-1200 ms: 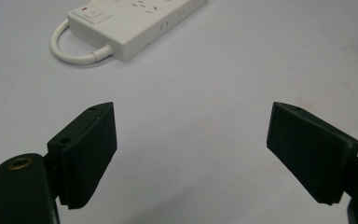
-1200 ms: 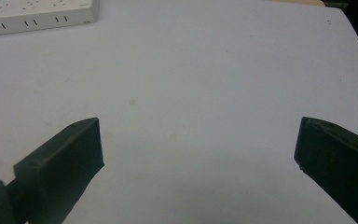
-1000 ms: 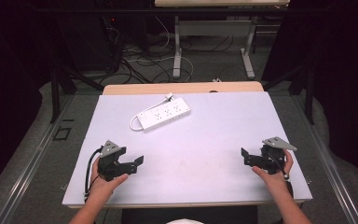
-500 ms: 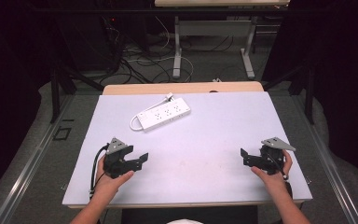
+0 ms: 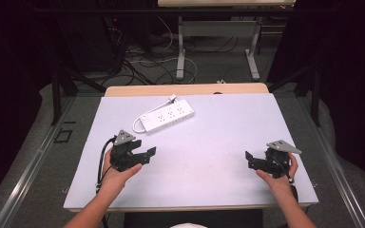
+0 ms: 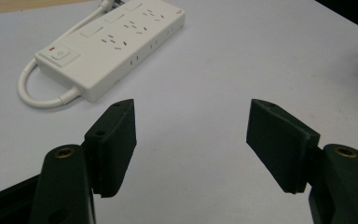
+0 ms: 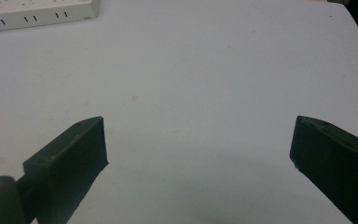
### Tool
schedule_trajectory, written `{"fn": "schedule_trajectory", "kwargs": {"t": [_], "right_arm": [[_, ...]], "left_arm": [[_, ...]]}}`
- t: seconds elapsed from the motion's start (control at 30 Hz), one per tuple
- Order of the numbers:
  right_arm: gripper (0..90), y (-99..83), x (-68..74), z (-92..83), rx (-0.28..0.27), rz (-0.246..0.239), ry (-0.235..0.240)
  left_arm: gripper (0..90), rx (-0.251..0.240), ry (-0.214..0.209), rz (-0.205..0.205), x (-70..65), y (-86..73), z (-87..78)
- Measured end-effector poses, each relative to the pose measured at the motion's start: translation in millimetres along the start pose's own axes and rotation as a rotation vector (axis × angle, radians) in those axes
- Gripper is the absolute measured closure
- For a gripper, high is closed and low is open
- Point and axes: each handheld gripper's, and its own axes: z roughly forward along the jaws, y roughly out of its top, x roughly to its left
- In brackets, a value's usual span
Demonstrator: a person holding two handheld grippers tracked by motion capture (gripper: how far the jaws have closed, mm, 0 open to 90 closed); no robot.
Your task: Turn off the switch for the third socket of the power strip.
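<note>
A white plastic power strip with a looped white cord lies flat on the pale grey table, toward its far left part, well apart from both tools. The left gripper, held above the table's near left part, points toward the strip; its jaws have just been closing and stand apart with nothing between them. The right gripper sits at the near right, jaws spread wide and gripping nothing.

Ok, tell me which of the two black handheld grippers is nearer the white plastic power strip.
The left gripper: the white power strip lies just beyond its open jaws, while the right gripper sits far across the table.
</note>
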Motion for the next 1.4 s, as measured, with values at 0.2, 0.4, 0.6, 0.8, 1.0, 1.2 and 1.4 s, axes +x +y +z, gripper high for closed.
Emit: {"fn": "schedule_trajectory", "kwargs": {"t": [0.2, 0.4, 0.6, 0.8, 1.0, 1.2, 1.4], "right_arm": [[3.5, -0.1, 0.0, 0.0, 0.001, -0.002, 0.0], [3.7, -0.1, 0.4, -0.2, 0.0, -0.002, 0.001], [4.0, -0.4, 1.0, -0.1, 0.002, 0.002, 0.003], [4.3, -0.4, 1.2, -0.5, 0.006, 0.002, -0.001], [4.4, -0.7, 0.9, 0.0, 0.004, -0.008, -0.004], [4.5, -0.9, 0.2, 0.2, 0.004, -0.012, -0.002], [4.7, -0.9, 0.2, 0.1, 0.004, -0.013, -0.002]], "left_arm": [[33.5, -0.001, 0.024, 0.001, 0.5, 19.1, -0.9], [33.5, -0.004, 0.039, 0.011, -2.3, 31.3, 1.4], [33.7, 0.014, 0.021, 0.0, -3.4, 41.4, 2.6], [34.3, 0.029, 0.006, 0.004, -5.4, 55.6, 3.8], [34.3, 0.02, 0.012, 0.012, -10.4, 70.8, 9.1], [34.6, 0.019, 0.0, 0.012, -13.2, 81.6, 15.2], [36.7, 0.025, -0.004, 0.005, -14.6, 90.8, 18.9]]}}
